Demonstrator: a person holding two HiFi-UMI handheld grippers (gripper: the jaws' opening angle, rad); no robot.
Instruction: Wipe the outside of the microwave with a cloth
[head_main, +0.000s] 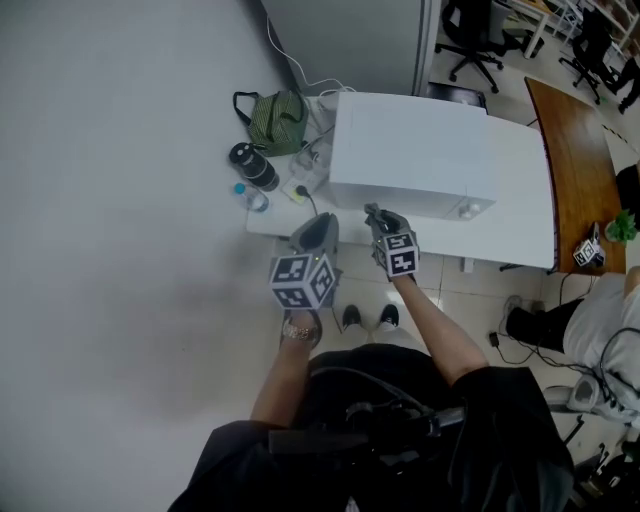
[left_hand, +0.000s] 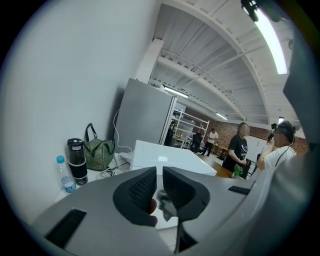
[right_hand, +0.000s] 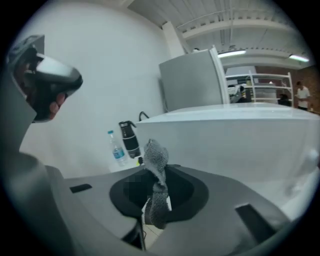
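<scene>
The white microwave (head_main: 410, 150) stands on a white table (head_main: 520, 225) against the wall. My right gripper (head_main: 379, 220) hangs just in front of the microwave's near left corner, shut on a grey cloth (right_hand: 156, 156). The cloth sticks up between the jaws, and the microwave's white side (right_hand: 240, 135) fills the view beyond it. My left gripper (head_main: 317, 233) is beside it on the left, near the table's front edge. Its jaws are shut with nothing between them, and the microwave (left_hand: 165, 157) shows beyond them.
A dark flask (head_main: 255, 166), a small water bottle (head_main: 256, 199) and a green striped bag (head_main: 278, 120) sit on the table left of the microwave, with cables. A grey fridge (head_main: 350, 40) stands behind. A wooden table (head_main: 575, 160) is at right. People (left_hand: 239, 150) stand far off.
</scene>
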